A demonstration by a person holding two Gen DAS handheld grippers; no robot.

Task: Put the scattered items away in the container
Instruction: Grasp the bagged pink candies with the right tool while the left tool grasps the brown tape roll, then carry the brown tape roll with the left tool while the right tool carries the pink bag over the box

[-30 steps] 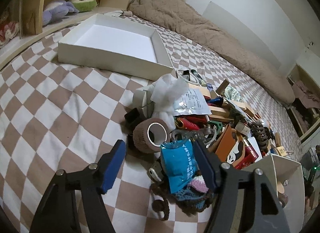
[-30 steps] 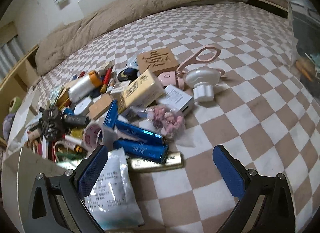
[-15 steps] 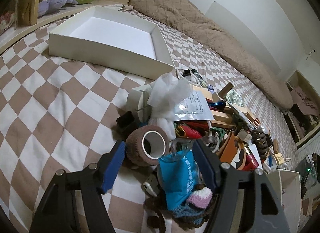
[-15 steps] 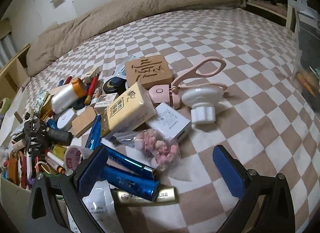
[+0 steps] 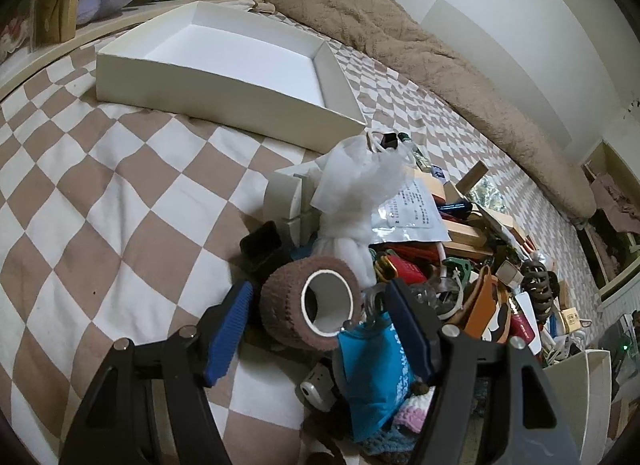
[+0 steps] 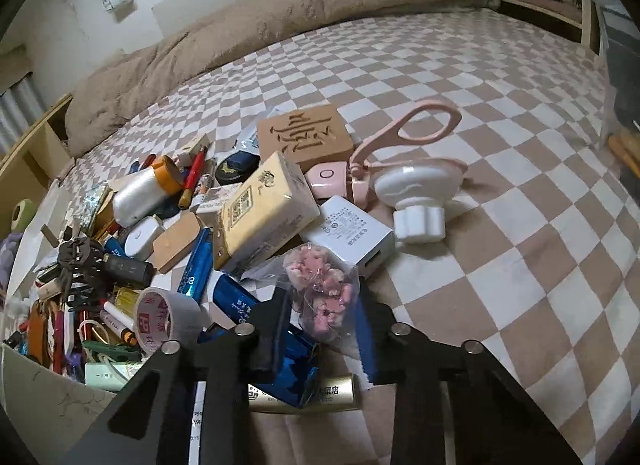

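Note:
A heap of small items lies on the checkered bed cover. In the left wrist view a brown bandage roll (image 5: 310,303) lies on its side between the fingers of my left gripper (image 5: 319,293). That gripper is open, with a small gap on each side of the roll. A blue packet (image 5: 374,377) lies just right of the roll. Beyond the heap stands the wide white box (image 5: 224,81), with nothing in it. In the right wrist view my right gripper (image 6: 320,325) is shut on a clear bag of pink bits (image 6: 320,285). The bag rests on blue tubes (image 6: 232,297).
A yellow tissue pack (image 6: 264,209), a white charger (image 6: 352,229), pink scissors (image 6: 416,129), a white round holder (image 6: 416,193) and a tape roll (image 6: 160,319) lie around the bag. A second white bin (image 5: 580,389) stands at the heap's near edge. A beige quilt (image 5: 400,25) lies behind.
My right gripper has gone from wide open to shut on the clear bag of pink bits. The left gripper has come forward and down, so the bandage roll now lies between its fingers.

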